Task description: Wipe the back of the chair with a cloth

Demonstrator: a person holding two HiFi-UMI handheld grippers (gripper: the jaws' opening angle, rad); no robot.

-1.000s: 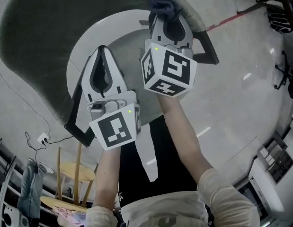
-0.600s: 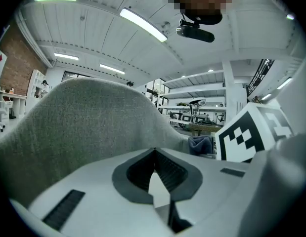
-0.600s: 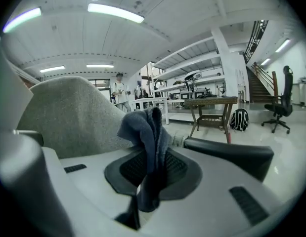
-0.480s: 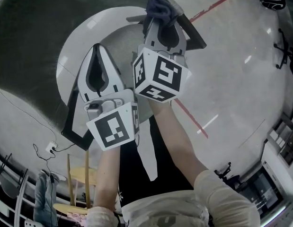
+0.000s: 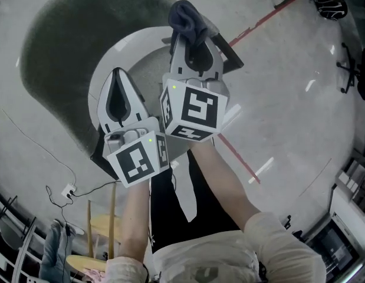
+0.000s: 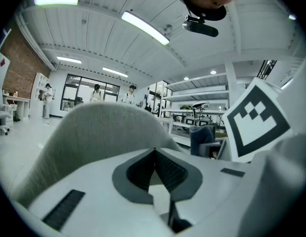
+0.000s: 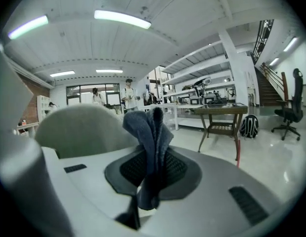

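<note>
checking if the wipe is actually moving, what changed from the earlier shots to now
In the head view the right gripper, shut on the dark cloth, moved a little left and back toward the person, by the chair. The left gripper drifted left with it. The view itself also turned. Unchanged: the cloth is still gripped, and the left gripper is shut and empty.

Bright ceiling strip lights [image 6: 145, 27] (fisheye-bent), glare on the glossy floor [image 5: 288, 99], dark vignetted corners.

Both forearms [image 5: 222, 180] reach forward side by side; the left gripper [image 5: 118, 75] has jaws together, empty; the right gripper [image 5: 193, 37], slightly ahead, pinches a cloth [image 5: 186, 15].
</note>
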